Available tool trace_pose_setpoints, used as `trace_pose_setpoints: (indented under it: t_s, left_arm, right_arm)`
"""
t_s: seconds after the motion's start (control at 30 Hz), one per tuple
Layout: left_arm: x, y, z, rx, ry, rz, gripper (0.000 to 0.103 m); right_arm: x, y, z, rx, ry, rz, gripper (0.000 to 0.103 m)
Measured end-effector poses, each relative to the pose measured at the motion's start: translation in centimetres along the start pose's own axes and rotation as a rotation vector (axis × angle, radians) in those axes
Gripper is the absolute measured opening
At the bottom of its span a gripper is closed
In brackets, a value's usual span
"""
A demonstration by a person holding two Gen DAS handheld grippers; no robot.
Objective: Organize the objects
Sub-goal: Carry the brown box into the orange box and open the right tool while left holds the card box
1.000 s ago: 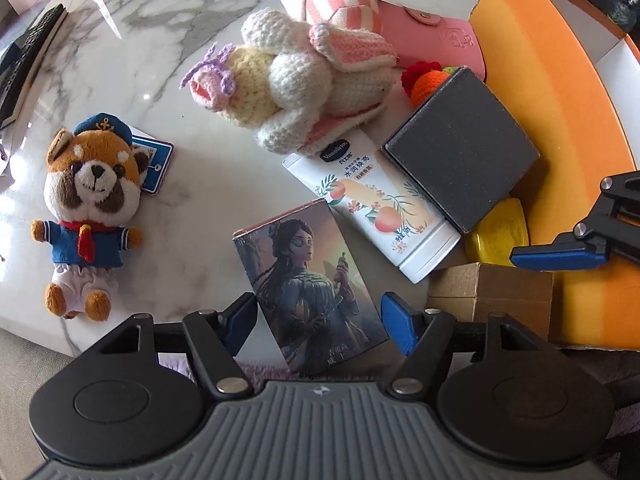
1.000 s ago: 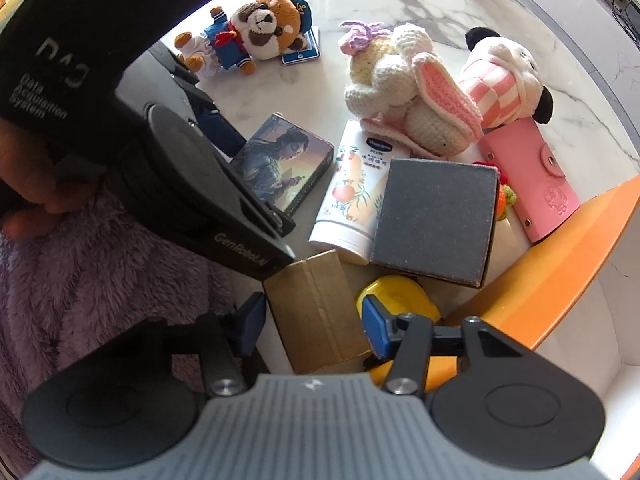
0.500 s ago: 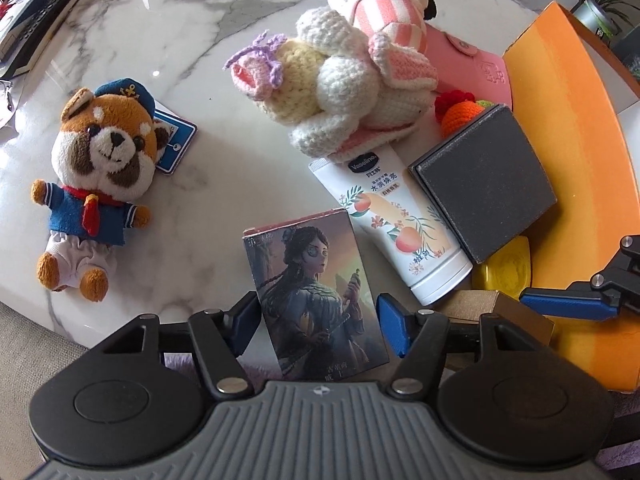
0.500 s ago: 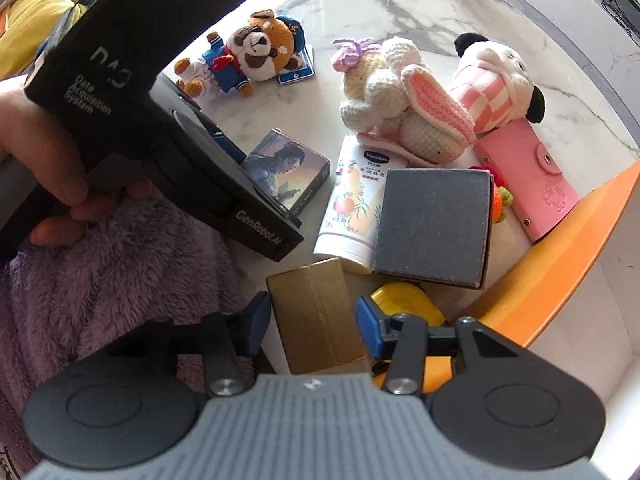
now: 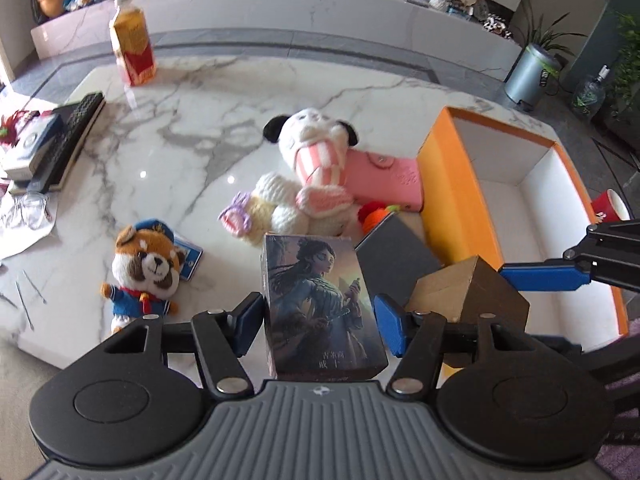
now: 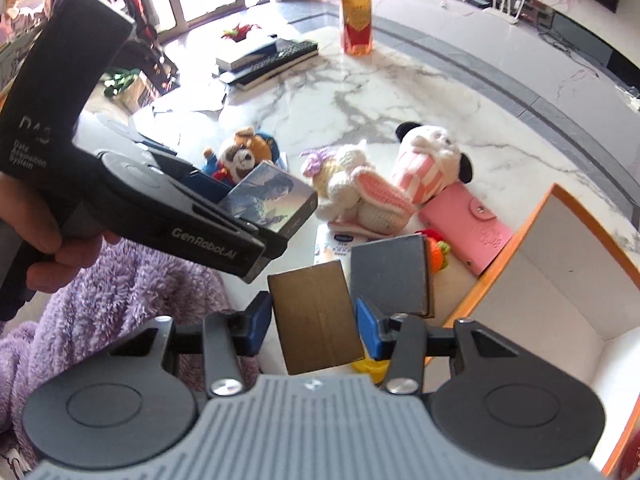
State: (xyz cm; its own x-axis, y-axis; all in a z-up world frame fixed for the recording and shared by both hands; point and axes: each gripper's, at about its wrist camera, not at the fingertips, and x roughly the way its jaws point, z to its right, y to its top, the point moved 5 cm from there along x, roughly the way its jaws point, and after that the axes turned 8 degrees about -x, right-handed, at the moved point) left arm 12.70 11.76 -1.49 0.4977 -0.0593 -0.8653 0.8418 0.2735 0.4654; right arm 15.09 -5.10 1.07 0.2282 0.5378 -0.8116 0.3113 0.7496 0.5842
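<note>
Left tool (image 5: 320,320): jaws closing, pinching an illustrated card box (image 5: 322,304) by its sides; the box, which lay flat on the counter (image 5: 192,128) a second ago, now hangs upright clear of it. Right tool (image 6: 314,326): pinching a brown cardboard box (image 6: 316,316), likewise lifted off the counter since then. Ahead of both tools, left behind on the counter: fox plush (image 5: 146,272), crochet rabbit (image 5: 288,208), panda plush (image 5: 316,148), pink wallet (image 5: 384,180), dark grey box (image 6: 390,276), lotion tube (image 6: 334,246). To the right of the tools: open orange storage box (image 5: 452,184), nothing seen inside. Judgement: both pickups look complete; carrying the two boxes over the orange wall and setting them inside comes next.
</note>
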Motion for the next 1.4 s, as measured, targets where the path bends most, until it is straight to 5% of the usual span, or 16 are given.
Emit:
trace_pose_setpoints:
  t_s: [0.07, 0.17, 0.27, 0.43, 0.57, 0.7, 0.8, 1.13, 1.4]
  left_arm:
    - [-1.6, 0.5, 2.0, 0.035, -0.034, 0.036, 0.069]
    - [-2.9, 1.5, 5.3, 0.101, -0.07, 0.091, 0.004]
    - [-2.8, 1.7, 9.1, 0.141, -0.173, 0.08, 0.001]
    - [-0.8, 1.3, 14.2, 0.237, -0.186, 0.055, 0.001]
    - [-0.1, 0.3, 14.8, 0.286, -0.144, 0.004, 0.013]
    - [0.2, -1.7, 13.3, 0.321, -0.093, -0.047, 0.044]
    - [0.2, -3.9, 12.2, 0.368, -0.083, -0.072, 0.054]
    - [3.3, -10.1, 9.7, 0.372, -0.022, -0.259, 0.081]
    - [4.4, -13.4, 11.8, 0.555, 0.07, -0.226, 0.09]
  right_arm:
    - [-2.6, -0.3, 1.2, 0.058, -0.033, 0.067, 0.048]
    - [-6.2, -1.8, 3.5, 0.143, -0.116, 0.139, 0.048]
    - [-8.3, -4.2, 5.9, 0.246, -0.191, 0.168, 0.048]
    - [-8.7, -8.4, 8.3, 0.375, -0.266, 0.161, 0.048]
    - [-9.0, -10.6, 9.0, 0.431, -0.256, 0.171, 0.048]
    - [-8.9, -11.9, 9.3, 0.454, -0.243, 0.181, 0.048]
    - [-8.7, -12.5, 9.5, 0.472, -0.222, 0.192, 0.048]
    - [-7.9, -13.1, 8.6, 0.498, -0.186, 0.2, 0.048]
    - [-7.6, -13.1, 7.8, 0.493, -0.177, 0.187, 0.048]
